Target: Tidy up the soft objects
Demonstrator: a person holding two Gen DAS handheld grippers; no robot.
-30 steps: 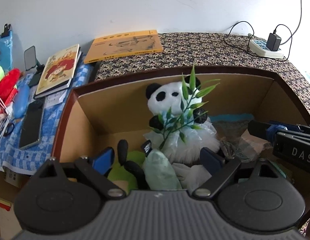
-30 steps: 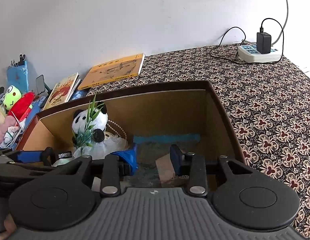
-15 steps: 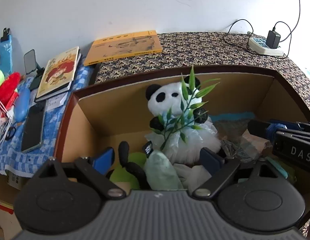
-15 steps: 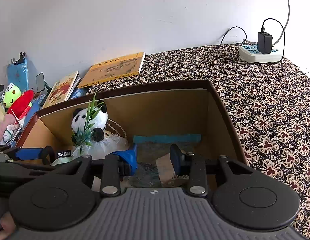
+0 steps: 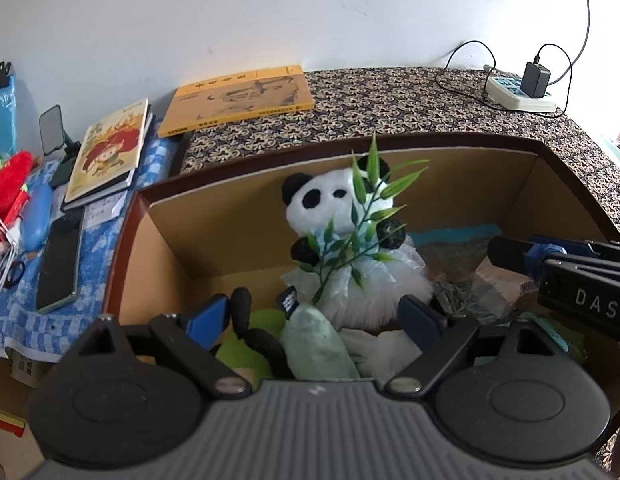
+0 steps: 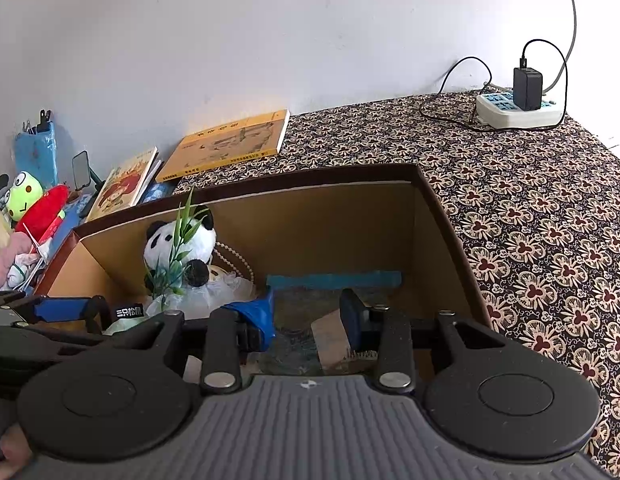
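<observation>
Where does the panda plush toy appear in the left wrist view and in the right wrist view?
Left wrist view: the panda plush toy sits at picture centre, inside the cardboard box, against its back wall.
Right wrist view: the panda plush toy is left of centre, in the same box's back left part.
Shared landmark: the yellow book behind the box.

The box (image 5: 246, 236) is matt brown cardboard with a darker, smoother outer skin along its rim. In it, the panda (image 5: 338, 208) is fluffy plush, its skirt sheer gauzy cloth, the bamboo sprig (image 5: 366, 216) glossy plastic. The cloth (image 6: 530, 216) on the table is a matt printed weave. The yellow book (image 5: 238, 98) has a smooth paper cover with a faint sheen. The phone (image 5: 58, 264) has a glossy glass face. The power strip (image 6: 518, 114) is smooth white plastic, the charger (image 6: 528, 88) on it matt black. The frog (image 6: 24, 194) is soft green plush.
</observation>
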